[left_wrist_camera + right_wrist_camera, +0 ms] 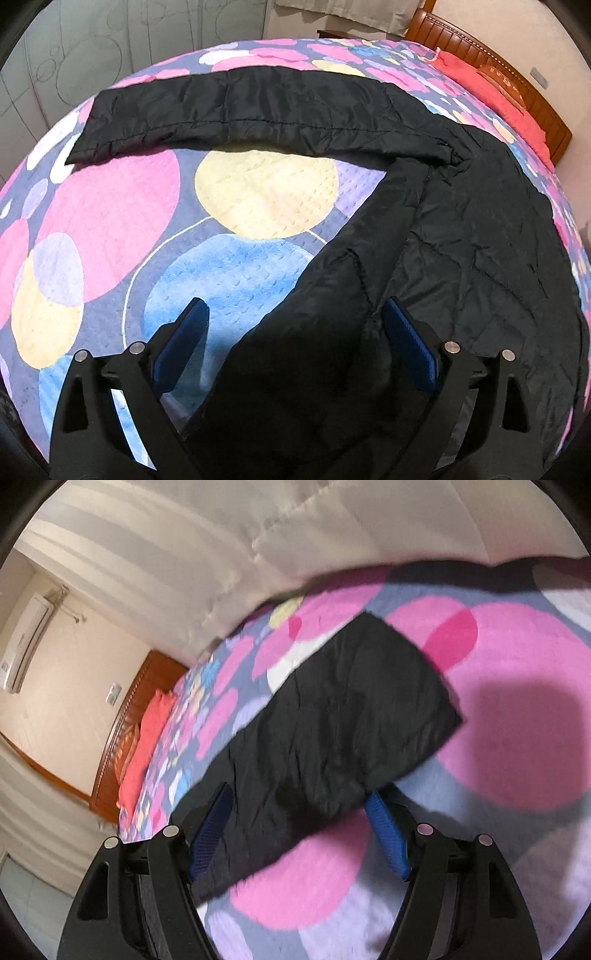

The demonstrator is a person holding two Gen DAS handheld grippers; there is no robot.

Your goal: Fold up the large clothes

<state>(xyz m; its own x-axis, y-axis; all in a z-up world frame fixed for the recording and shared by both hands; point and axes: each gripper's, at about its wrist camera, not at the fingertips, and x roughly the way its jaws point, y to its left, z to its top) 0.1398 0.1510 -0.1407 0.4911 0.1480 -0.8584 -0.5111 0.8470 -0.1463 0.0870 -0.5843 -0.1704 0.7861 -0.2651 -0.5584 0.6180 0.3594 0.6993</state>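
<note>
**Black quilted jacket spread on the patterned bed, both grippers wide over its edges**

The black quilted padded jacket (461,229) lies flat on the bed, its body filling the right side of the left wrist view. One long sleeve (236,107) stretches out to the far left, straight, its cuff end squared off near the bed's left edge. A folded flap of the jacket runs down from the sleeve's root toward the near edge and passes between the fingers of the left gripper (295,332). That gripper's blue-padded jaws stand wide apart, one pad over the bedspread, the other at the flap's right edge; whether either pad touches cloth cannot be told.

In the right wrist view, which is blurred, the other sleeve (354,716) lies across the bedspread with its squared cuff pointing far and right. The right gripper (299,812) has its jaws spread wide on either side of this sleeve, not closed on it.

Under the jacket is the fleece bedspread with pink, yellow and blue circles (184,236). A broad bare stretch of it lies left of the jacket body and near of the long sleeve. At the far right are a red pillow (495,88) and the brown wooden headboard (517,74); pale curtains (221,554) hang beyond the bed.
</note>
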